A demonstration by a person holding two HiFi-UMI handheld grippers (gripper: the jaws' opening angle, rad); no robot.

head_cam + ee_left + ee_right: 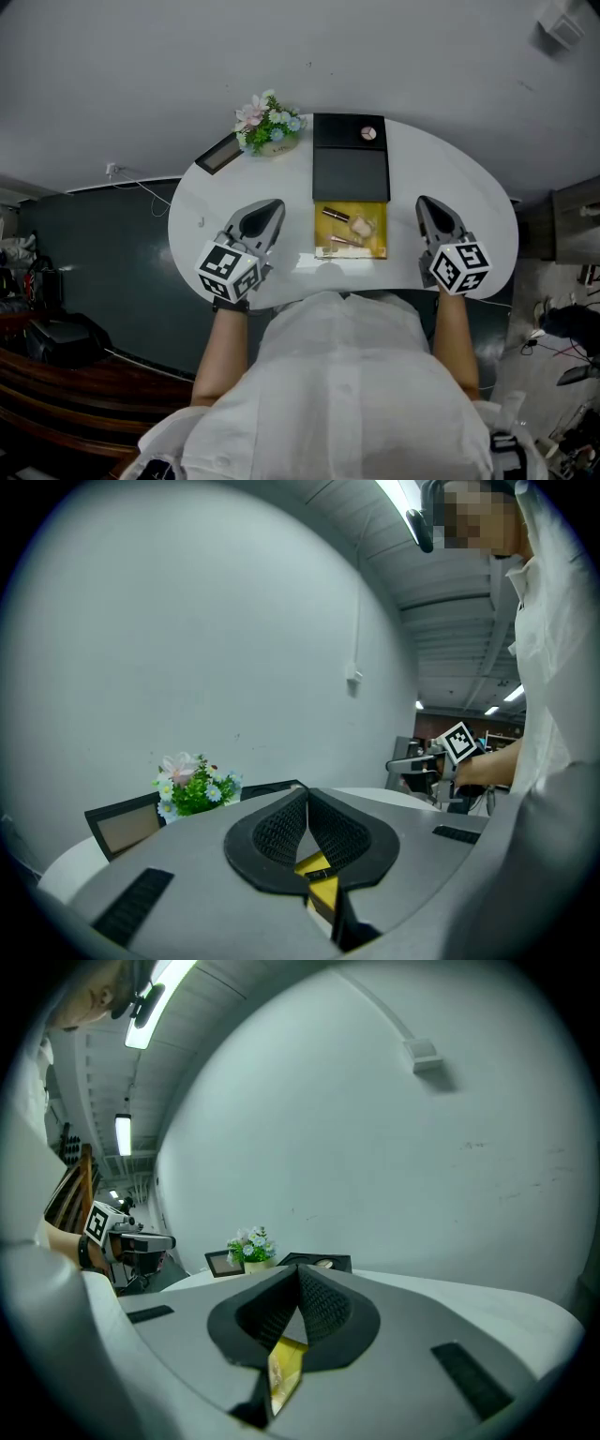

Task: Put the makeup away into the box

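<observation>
Two handheld grippers rest over a white rounded table (450, 169), seen from above by a camera on the head of a person (342, 375) in a white shirt. The left gripper (277, 202) sits left of centre in the frame, and the right gripper (422, 200) sits right of centre. Each gripper's own view shows its jaws pressed together at the tips with nothing between them, so both tongs are closed and empty.

Between the two grippers, at the centre of the frame near the table's lower edge, lies the box (379, 251), open, with a yellow inside. Several makeup pieces (349, 227) already lie in it: two slim tubes and a rounder item, too small to identify further. A black panel (350, 173) touches the box's upper edge. A round compact (368, 133) rests on the panel's upper right corner.

Toward the upper left of the table stands a small bunch of flowers (269, 122), pink and white with green leaves. A dark picture frame (218, 153) stands just to its left.
</observation>
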